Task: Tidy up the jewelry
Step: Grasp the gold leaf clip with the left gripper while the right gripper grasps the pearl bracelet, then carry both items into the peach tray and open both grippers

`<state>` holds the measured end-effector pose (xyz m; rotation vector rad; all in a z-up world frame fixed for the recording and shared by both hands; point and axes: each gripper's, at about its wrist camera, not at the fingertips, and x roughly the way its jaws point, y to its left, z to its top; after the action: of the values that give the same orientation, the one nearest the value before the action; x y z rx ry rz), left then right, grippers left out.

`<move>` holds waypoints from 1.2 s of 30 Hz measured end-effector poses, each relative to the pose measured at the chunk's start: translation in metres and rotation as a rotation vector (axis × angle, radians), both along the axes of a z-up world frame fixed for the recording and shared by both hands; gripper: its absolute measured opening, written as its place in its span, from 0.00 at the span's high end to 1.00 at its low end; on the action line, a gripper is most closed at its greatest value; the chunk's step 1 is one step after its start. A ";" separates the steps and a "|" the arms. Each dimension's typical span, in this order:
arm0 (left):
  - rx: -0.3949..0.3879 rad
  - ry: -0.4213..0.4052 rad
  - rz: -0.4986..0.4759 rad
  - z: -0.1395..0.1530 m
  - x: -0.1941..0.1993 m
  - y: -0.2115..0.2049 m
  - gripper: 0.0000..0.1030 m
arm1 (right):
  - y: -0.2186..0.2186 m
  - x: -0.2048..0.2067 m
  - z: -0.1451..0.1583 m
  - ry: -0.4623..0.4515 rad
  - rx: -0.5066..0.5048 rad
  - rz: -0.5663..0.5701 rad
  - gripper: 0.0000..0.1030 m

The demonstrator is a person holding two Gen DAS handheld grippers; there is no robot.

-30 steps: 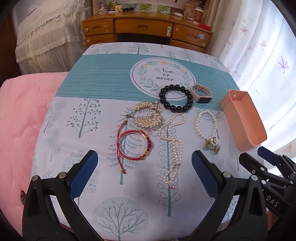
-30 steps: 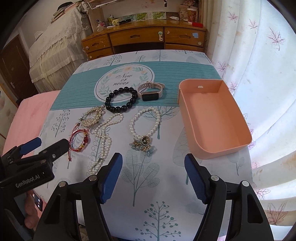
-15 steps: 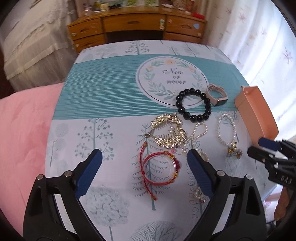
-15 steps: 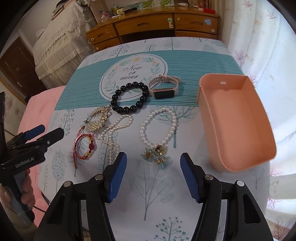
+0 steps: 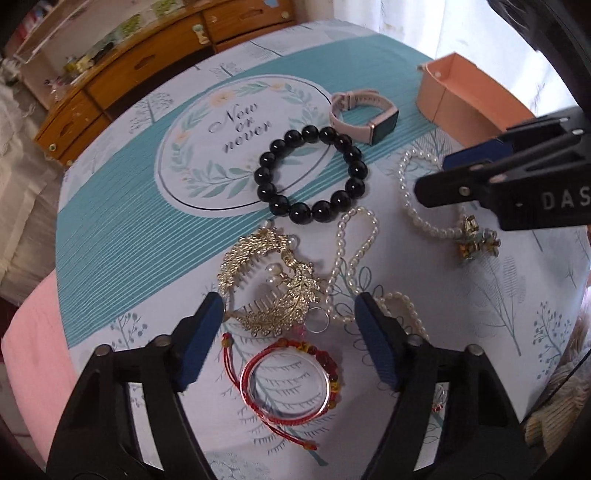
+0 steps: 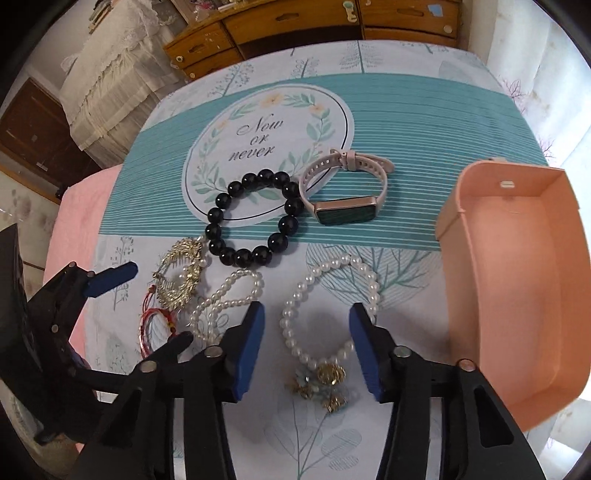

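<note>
Jewelry lies on a printed tablecloth (image 5: 122, 229). My left gripper (image 5: 290, 332) hangs low over the gold hair comb (image 5: 266, 291) and red cord bracelet (image 5: 291, 380). Its jaws are closing with both pieces between them, pads touching nothing. My right gripper (image 6: 306, 347) straddles the pearl bracelet (image 6: 332, 264) and its gold charm (image 6: 325, 384). Those jaws are also closing and stand clear of the pearls. A black bead bracelet (image 6: 251, 218), a pink watch (image 6: 343, 206) and a pearl necklace (image 6: 229, 295) lie nearby. The pink box (image 6: 517, 295) stands to the right.
A wooden dresser (image 6: 295, 22) stands beyond the far edge of the table. A pink bed cover (image 5: 33, 350) lies on the left and white curtains (image 6: 535, 44) hang on the right. In the right wrist view the left gripper (image 6: 151, 306) crowds the lower left.
Both grippers have come down and forward toward the jewelry, and their jaws have narrowed. The left gripper has rolled, so its view is tilted. No piece has moved.
</note>
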<state>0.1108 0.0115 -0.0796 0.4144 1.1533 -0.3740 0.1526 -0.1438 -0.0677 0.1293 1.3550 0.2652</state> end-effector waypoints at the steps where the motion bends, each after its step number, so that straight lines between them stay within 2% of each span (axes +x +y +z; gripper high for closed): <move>1: 0.001 0.010 -0.005 -0.002 0.003 0.000 0.32 | 0.004 0.004 -0.004 0.005 -0.022 0.004 0.59; 4: 0.011 0.040 -0.016 -0.007 0.008 0.001 0.32 | 0.021 0.010 -0.014 0.003 -0.113 0.028 0.60; 7: 0.022 0.071 -0.034 -0.012 0.014 0.002 0.32 | 0.040 0.010 -0.016 -0.048 -0.200 0.085 0.63; 9: 0.034 0.081 -0.048 -0.015 0.016 0.002 0.32 | 0.048 0.008 -0.017 -0.071 -0.246 0.118 0.70; 12: 0.034 0.102 -0.069 -0.016 0.021 0.003 0.32 | 0.049 0.007 -0.016 -0.063 -0.253 0.134 0.90; 15: 0.014 0.117 -0.078 -0.017 0.027 0.004 0.34 | 0.036 0.006 -0.015 -0.050 -0.183 0.115 0.91; 17: 0.014 0.109 -0.079 -0.016 0.030 0.004 0.41 | 0.022 0.005 -0.013 -0.033 -0.101 0.088 0.92; 19: 0.019 0.101 -0.072 -0.015 0.033 0.005 0.47 | 0.011 0.001 -0.006 -0.047 -0.049 0.061 0.93; 22: 0.019 0.108 -0.064 -0.015 0.035 0.004 0.49 | -0.001 -0.006 0.009 -0.080 -0.006 0.045 0.93; 23: 0.028 0.101 -0.072 -0.014 0.034 0.002 0.56 | -0.004 -0.012 0.015 -0.089 0.002 0.040 0.93; 24: 0.040 0.095 -0.077 -0.013 0.033 -0.001 0.68 | -0.007 -0.015 0.020 -0.100 0.010 0.037 0.93; 29: 0.033 0.097 -0.044 -0.003 0.035 -0.004 0.67 | -0.022 -0.034 0.055 -0.162 0.072 0.020 0.93; 33: -0.005 0.070 0.006 0.025 0.037 0.002 0.67 | -0.037 -0.048 0.094 -0.220 0.114 0.001 0.93; 36: -0.028 0.029 0.034 0.058 0.038 0.003 0.67 | -0.054 -0.057 0.126 -0.272 0.141 -0.022 0.93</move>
<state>0.1488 0.0143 -0.0219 0.3653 1.1806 -0.3677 0.0957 -0.1978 0.0586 0.2182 1.0643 0.3474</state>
